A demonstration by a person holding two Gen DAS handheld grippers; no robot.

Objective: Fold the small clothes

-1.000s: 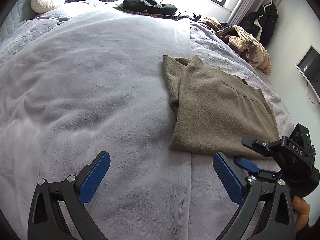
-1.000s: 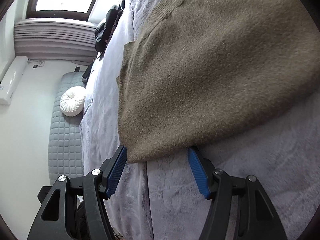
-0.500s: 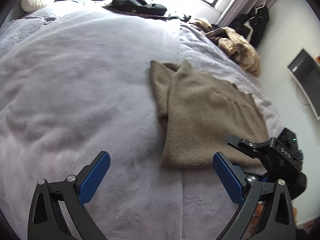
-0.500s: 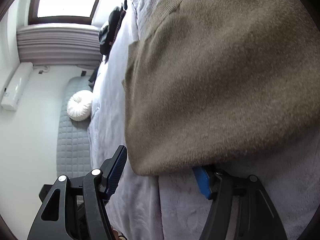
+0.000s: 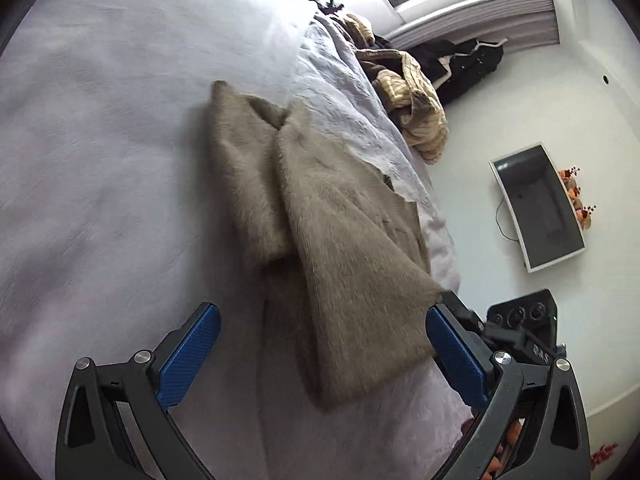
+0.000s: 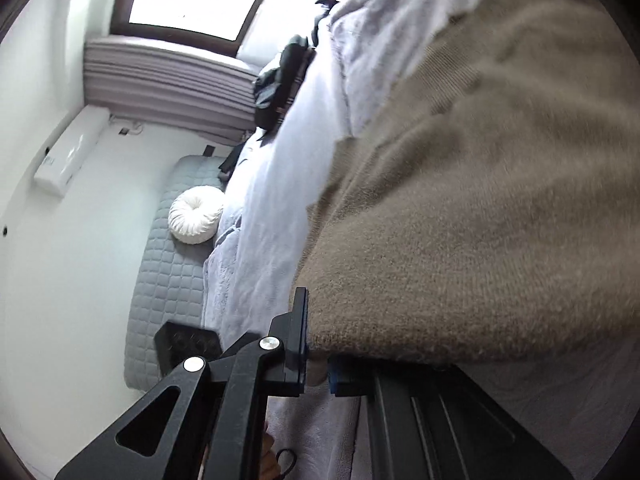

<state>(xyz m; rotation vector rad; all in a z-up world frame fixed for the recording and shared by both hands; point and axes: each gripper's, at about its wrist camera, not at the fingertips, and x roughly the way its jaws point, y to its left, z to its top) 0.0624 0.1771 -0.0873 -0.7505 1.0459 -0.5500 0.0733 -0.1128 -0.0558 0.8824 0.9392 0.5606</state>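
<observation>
A fuzzy tan sweater [image 5: 340, 240] lies partly folded on the pale lilac bed cover [image 5: 100, 160]. My left gripper [image 5: 320, 316] is open, and the sweater's near hem sits between its blue pads without touching them. My right gripper [image 6: 318, 356] is closing tight on the sweater's [image 6: 460, 220] near corner, with the knit pinched between the pads. In the left wrist view that corner is lifted off the bed at the right gripper [image 5: 450, 300]. Its far pad is hidden under the cloth.
The bed's edge runs along the right, with a white-framed screen [image 5: 540, 208] beyond it. A tan striped garment pile [image 5: 416, 112] and dark clothes [image 6: 280, 88] lie farther up the bed. A round white cushion [image 6: 196, 214] rests against the grey headboard.
The right gripper went from open around the sweater's corner to shut on it and raised it. The left gripper swung right, bringing the sweater's hem between its open fingers.
</observation>
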